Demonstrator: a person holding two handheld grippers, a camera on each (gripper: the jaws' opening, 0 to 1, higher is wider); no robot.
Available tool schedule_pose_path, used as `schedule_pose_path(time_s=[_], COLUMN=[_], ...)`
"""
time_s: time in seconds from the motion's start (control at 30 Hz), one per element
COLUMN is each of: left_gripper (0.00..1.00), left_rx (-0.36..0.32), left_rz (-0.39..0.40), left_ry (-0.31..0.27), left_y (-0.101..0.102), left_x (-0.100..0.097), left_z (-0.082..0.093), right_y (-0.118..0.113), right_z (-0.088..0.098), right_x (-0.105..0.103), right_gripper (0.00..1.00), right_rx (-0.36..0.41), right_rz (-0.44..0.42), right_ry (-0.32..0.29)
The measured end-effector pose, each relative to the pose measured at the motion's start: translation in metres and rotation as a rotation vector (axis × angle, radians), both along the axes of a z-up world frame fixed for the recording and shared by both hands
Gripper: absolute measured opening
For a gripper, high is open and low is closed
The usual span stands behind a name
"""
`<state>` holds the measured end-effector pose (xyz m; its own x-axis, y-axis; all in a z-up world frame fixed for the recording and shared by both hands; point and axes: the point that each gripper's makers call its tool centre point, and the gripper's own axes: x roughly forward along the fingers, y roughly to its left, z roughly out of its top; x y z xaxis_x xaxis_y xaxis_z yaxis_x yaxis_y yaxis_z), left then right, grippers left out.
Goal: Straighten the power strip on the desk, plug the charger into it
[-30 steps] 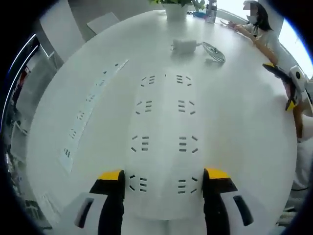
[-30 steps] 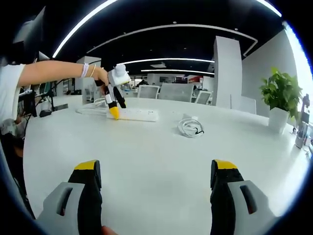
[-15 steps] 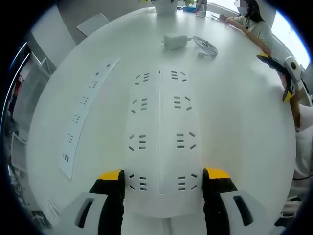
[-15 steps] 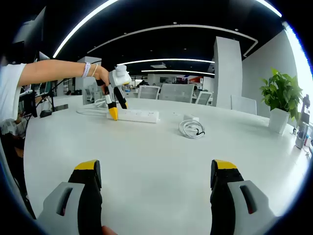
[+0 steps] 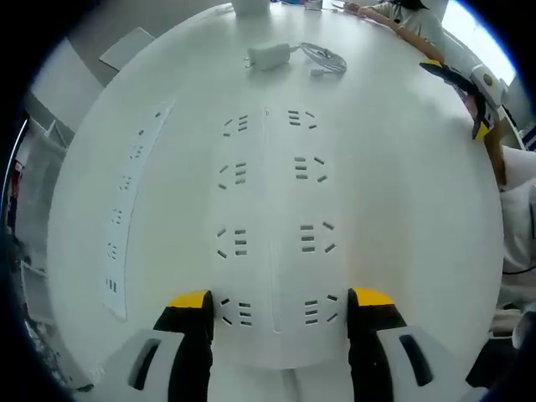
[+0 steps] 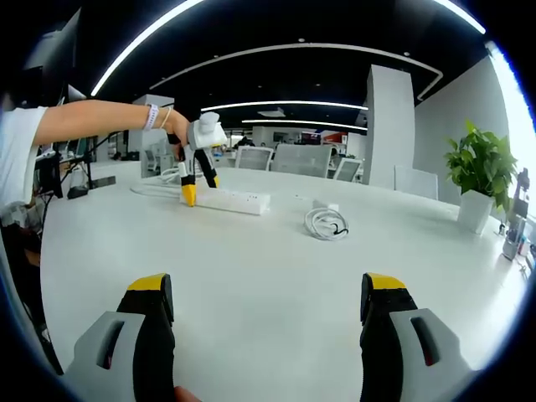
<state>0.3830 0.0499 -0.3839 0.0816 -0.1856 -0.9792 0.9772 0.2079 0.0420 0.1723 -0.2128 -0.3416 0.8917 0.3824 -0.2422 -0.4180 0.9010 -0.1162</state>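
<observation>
— White desk, big and round, in an open office; where is the power strip on it?

— In the right gripper view the power strip lies far across the desk, its long axis running almost left to right. In the left gripper view the power strip is directly under the camera, and there its long axis runs straight forward, in the same line as the jaws.

— And the left gripper?

— The left gripper stands over the left end of the strip, in the person's hand, tips pointing down. From its own camera the left gripper has its jaws wide apart, one on each long side of the near end of the strip. I judge they are not pressing it; I cannot tell if they touch.

— The charger?

— The charger lies beyond the far end of the strip, its coiled cable beside it. In the right gripper view the charger is to the right of the strip, well apart from both grippers.

— The right gripper?

— The right gripper is wide open and holds nothing, hovering above bare desk. I think straightening belongs to the left gripper, which is nearer. The charger would then be for the right one.
</observation>
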Motion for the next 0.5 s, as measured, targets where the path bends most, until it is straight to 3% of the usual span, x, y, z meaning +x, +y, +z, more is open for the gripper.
schedule_pose_path(time_s=[0.5], left_gripper=[0.65], left_rx=[0.022], left_rz=[-0.081], left_ry=[0.010], left_y=[0.0032], left_x=[-0.0059], left_z=[0.0012], right_y=[-0.0028], right_z=[-0.0055], right_x=[-0.0038], right_gripper=[0.92], right_rx=[0.002], right_rz=[-0.010], right_ry=[0.012])
